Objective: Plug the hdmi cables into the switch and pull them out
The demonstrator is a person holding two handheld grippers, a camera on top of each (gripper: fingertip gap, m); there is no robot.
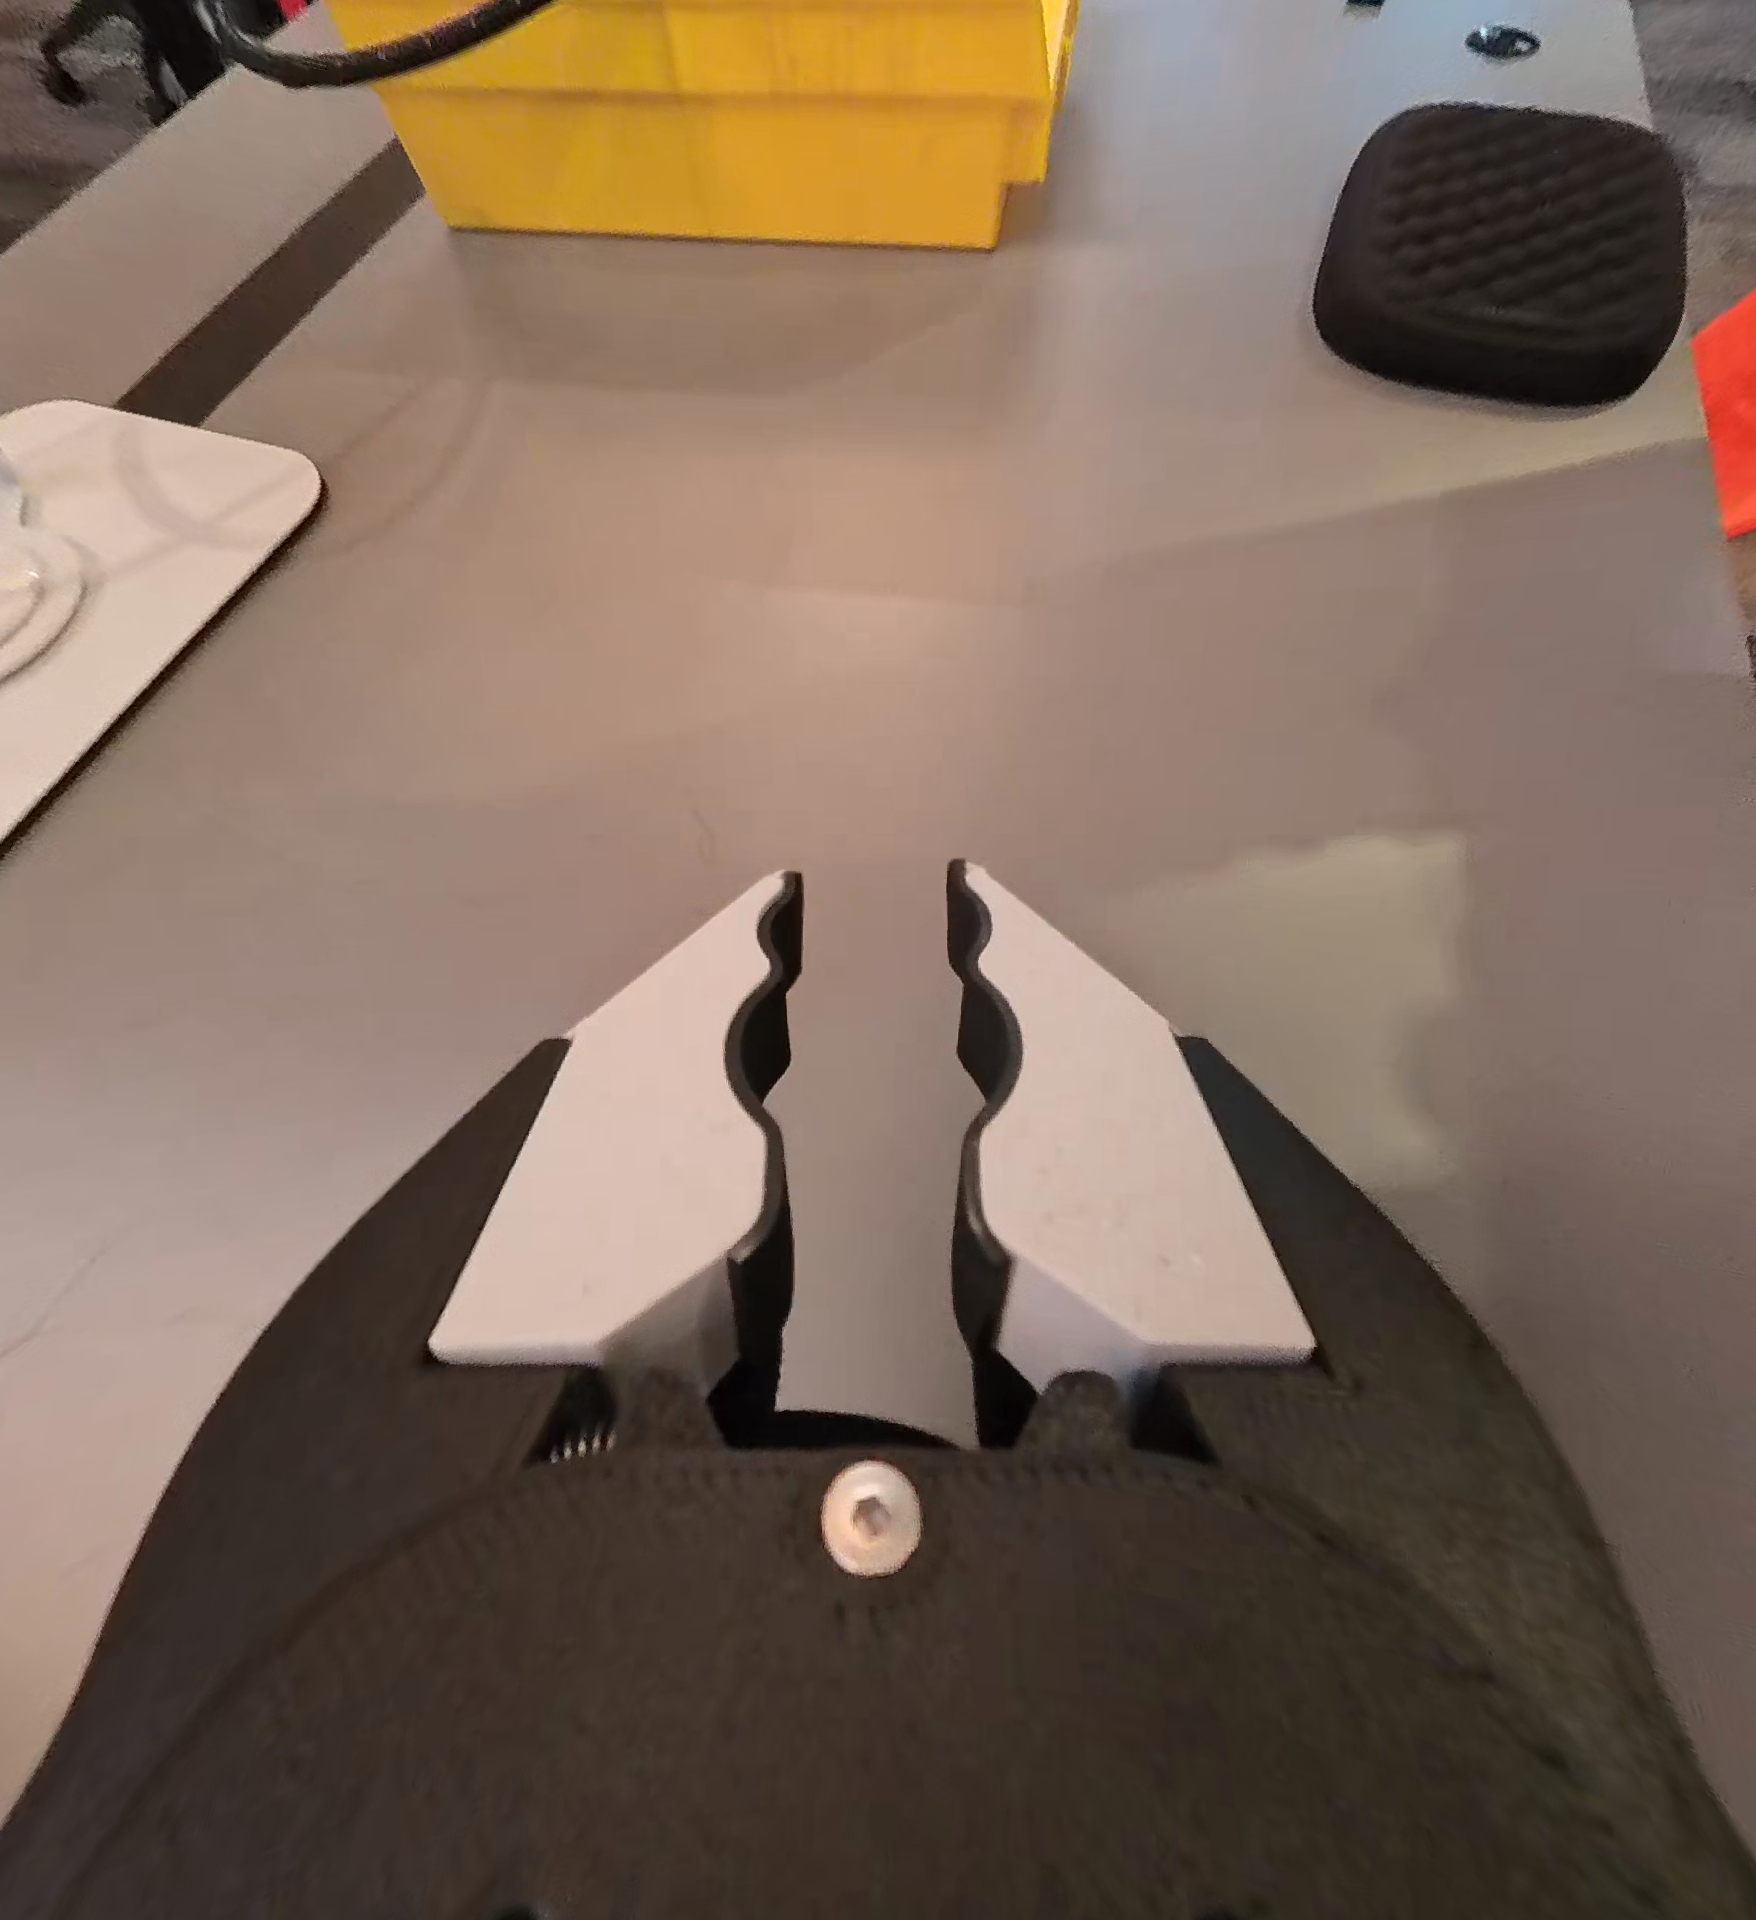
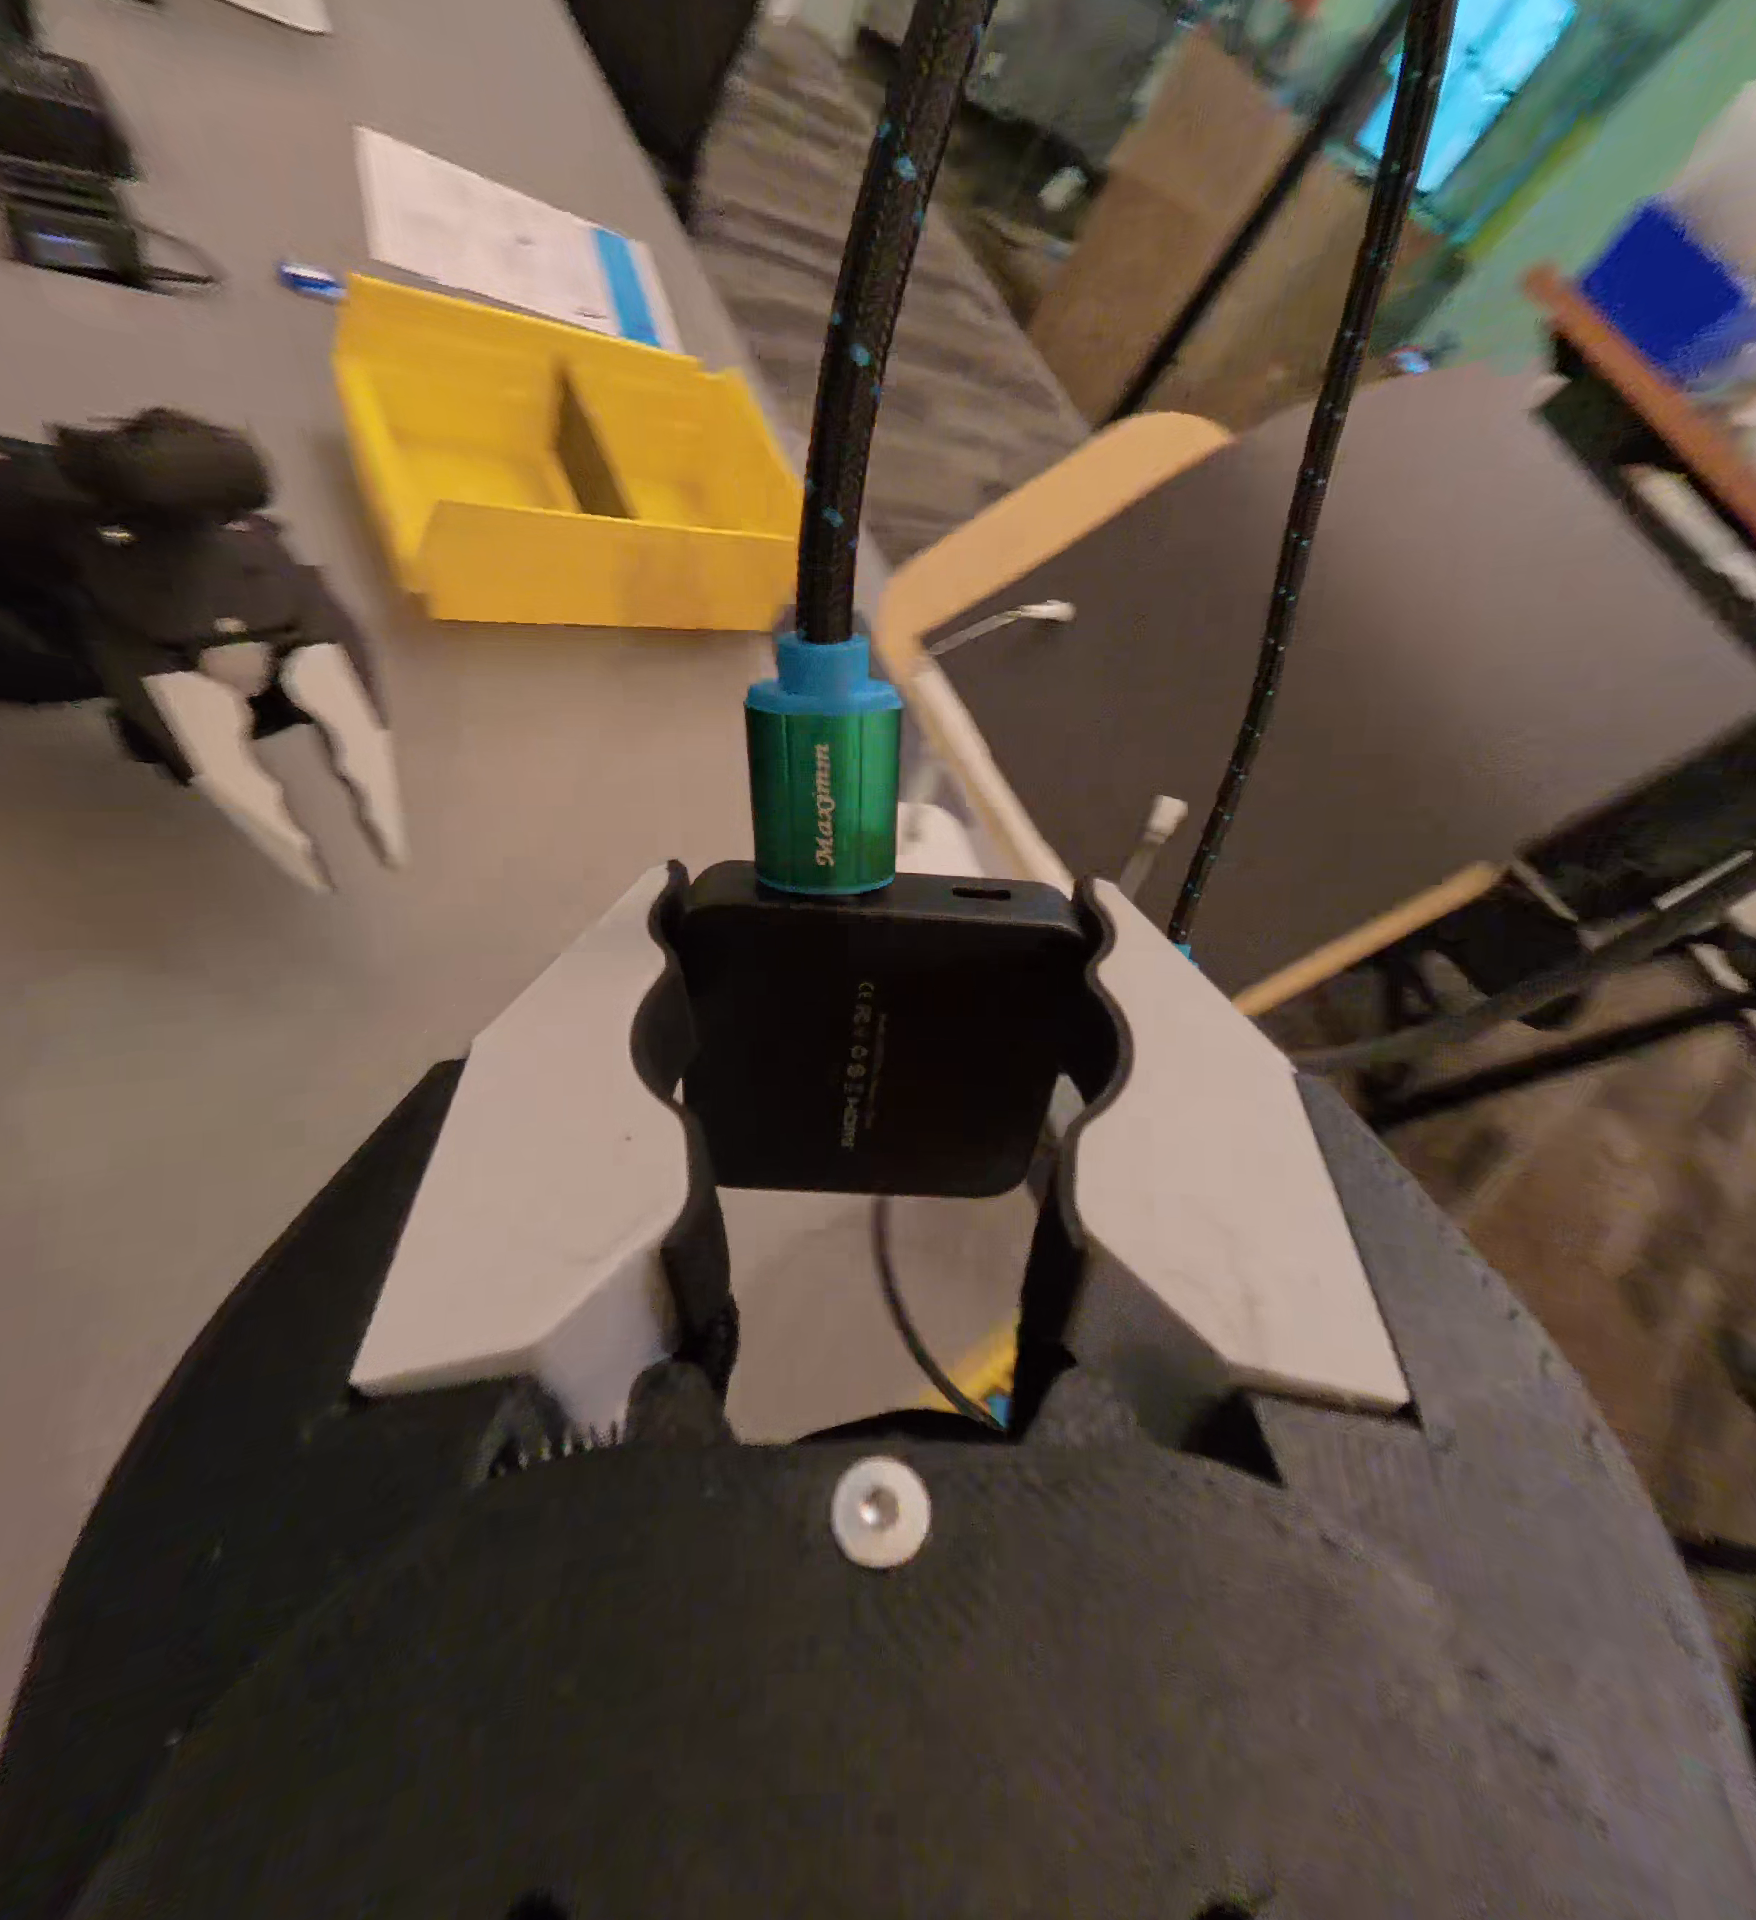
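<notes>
Above the grey table (image 2: 74, 1039), the HDMI switch (image 2: 879, 1039) is clamped by the right gripper (image 2: 879, 894), its green-shelled plug (image 2: 822, 800) seated; the left gripper (image 1: 874, 883), parted and empty, is needed for pulling it out.

The right claw (image 2: 879, 894) has matt, pale plastic fingers (image 2: 541, 1122) on a rough, layered black plastic body, and a bright metal screw (image 2: 879, 1512) sits behind them. Between them the switch (image 2: 879, 1049) looks like smooth black plastic. Ahead, its plug (image 2: 822, 800) is glossy green metal with a braided cloth cable (image 2: 869, 343). Left, the bin (image 2: 552, 468) is yellow plastic and the bench (image 2: 74, 987) smooth grey.
</notes>
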